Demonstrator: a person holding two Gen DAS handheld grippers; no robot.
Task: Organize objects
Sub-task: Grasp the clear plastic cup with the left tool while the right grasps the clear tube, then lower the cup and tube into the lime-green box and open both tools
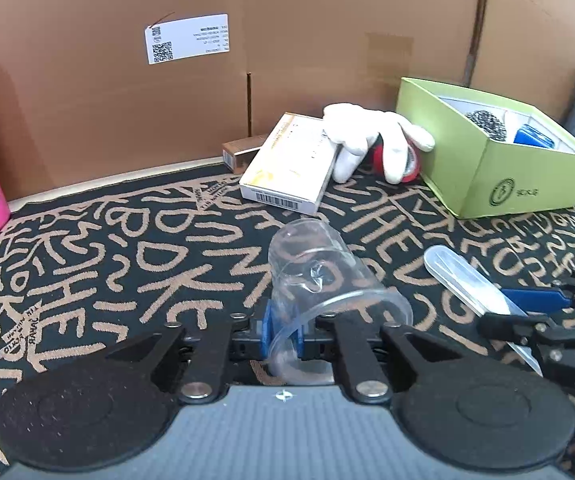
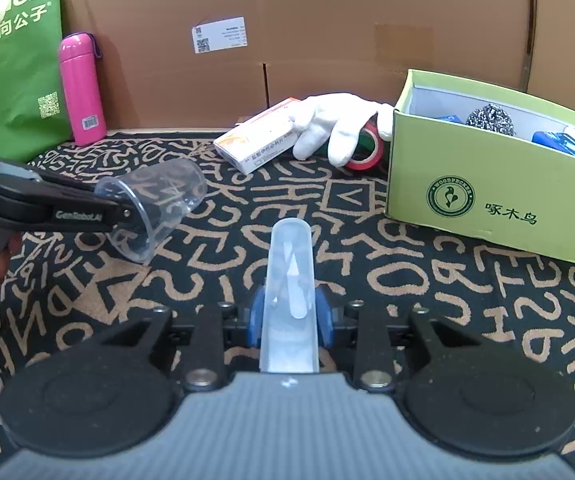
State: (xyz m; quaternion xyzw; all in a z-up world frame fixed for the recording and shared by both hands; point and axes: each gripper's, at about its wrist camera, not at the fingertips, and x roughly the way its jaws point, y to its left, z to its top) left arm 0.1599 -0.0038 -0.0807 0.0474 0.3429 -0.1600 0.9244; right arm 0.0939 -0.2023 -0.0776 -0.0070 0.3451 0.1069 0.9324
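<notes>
On a black rug with tan lettering point(image 1: 127, 264), the left gripper point(image 1: 281, 330) pinches a thin clear plastic cup point(image 1: 319, 276) by its rim; light, crushable. The right gripper point(image 2: 289, 316) clamps a slippery translucent plastic case point(image 2: 290, 272).

Clear glossy plastic cup point(image 1: 319, 276), thin and smooth. Frosted translucent plastic case point(image 2: 290, 280), satin finish. Woven matt rug point(image 1: 127, 248), rough pile. Brown matt cardboard wall point(image 1: 327, 20). White cloth glove point(image 2: 339, 124). Glossy pink bottle point(image 2: 81, 88). Matt green cardboard box point(image 2: 487, 200).
</notes>
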